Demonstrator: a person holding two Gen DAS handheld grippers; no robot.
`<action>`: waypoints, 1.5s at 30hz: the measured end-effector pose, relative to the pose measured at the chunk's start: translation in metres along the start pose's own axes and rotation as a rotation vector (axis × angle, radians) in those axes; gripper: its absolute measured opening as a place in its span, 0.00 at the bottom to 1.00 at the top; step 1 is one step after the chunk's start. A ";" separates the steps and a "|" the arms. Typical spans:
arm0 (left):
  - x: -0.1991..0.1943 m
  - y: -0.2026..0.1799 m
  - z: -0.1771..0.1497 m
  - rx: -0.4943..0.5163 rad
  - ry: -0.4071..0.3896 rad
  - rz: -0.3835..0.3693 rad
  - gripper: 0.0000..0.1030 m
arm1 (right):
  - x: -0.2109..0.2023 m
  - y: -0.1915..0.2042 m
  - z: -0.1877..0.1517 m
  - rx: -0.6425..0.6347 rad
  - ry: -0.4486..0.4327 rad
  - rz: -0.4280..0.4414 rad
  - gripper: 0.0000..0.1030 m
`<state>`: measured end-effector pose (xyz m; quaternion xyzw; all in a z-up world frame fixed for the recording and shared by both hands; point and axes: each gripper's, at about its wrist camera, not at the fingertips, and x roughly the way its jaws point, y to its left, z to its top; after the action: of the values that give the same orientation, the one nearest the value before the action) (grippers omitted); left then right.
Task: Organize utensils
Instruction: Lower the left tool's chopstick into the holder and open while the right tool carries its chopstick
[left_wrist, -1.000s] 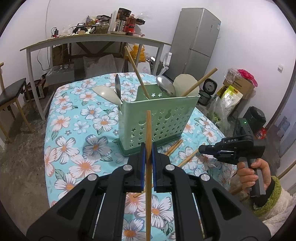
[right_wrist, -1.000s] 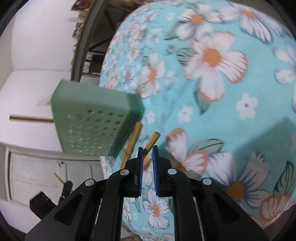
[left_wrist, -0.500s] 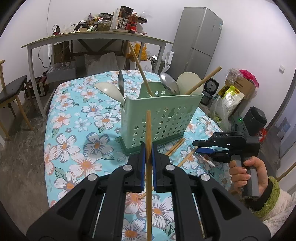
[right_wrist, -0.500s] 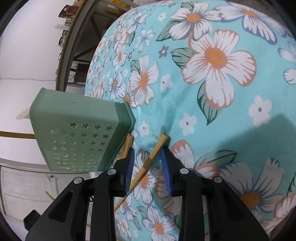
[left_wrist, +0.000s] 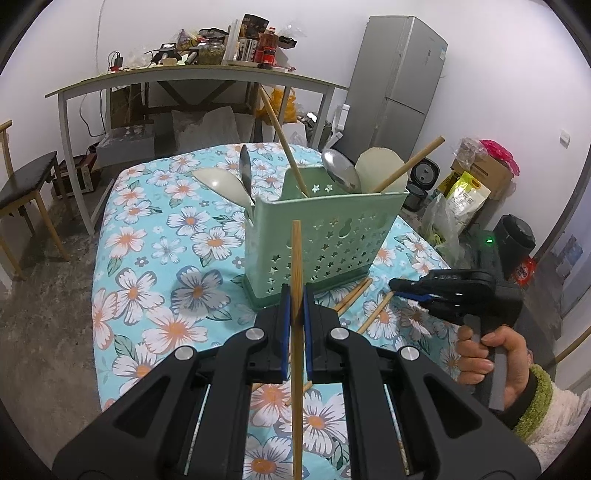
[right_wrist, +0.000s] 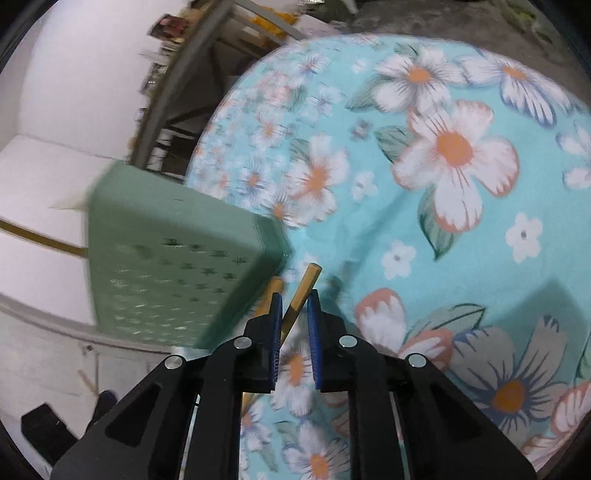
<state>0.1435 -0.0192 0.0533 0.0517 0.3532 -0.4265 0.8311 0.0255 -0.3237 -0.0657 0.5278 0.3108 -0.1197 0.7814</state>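
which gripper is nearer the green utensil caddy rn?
Right, marginally. The right gripper is closing on a chopstick lying beside the green utensil caddy's base. The left gripper holds another chopstick upright, short of its front.

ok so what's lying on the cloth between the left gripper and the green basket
Two loose chopsticks lie on the flowered cloth at the basket's foot, seen in the left wrist view. The left gripper itself clamps another chopstick upright.

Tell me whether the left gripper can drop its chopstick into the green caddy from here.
Probably yes: the left gripper holds the chopstick upright before the green caddy, whose open top looks unblocked.
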 end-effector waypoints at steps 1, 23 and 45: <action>-0.001 0.000 0.000 0.001 -0.003 0.002 0.06 | -0.007 0.004 0.000 -0.023 -0.012 0.021 0.12; -0.087 -0.029 0.074 0.040 -0.378 0.027 0.05 | -0.126 0.082 0.001 -0.457 -0.277 0.089 0.07; -0.008 -0.057 0.146 0.039 -0.597 0.051 0.05 | -0.131 0.095 -0.001 -0.503 -0.286 0.082 0.07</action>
<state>0.1773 -0.1065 0.1798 -0.0509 0.0836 -0.4084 0.9075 -0.0275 -0.3017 0.0856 0.3073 0.1960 -0.0804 0.9277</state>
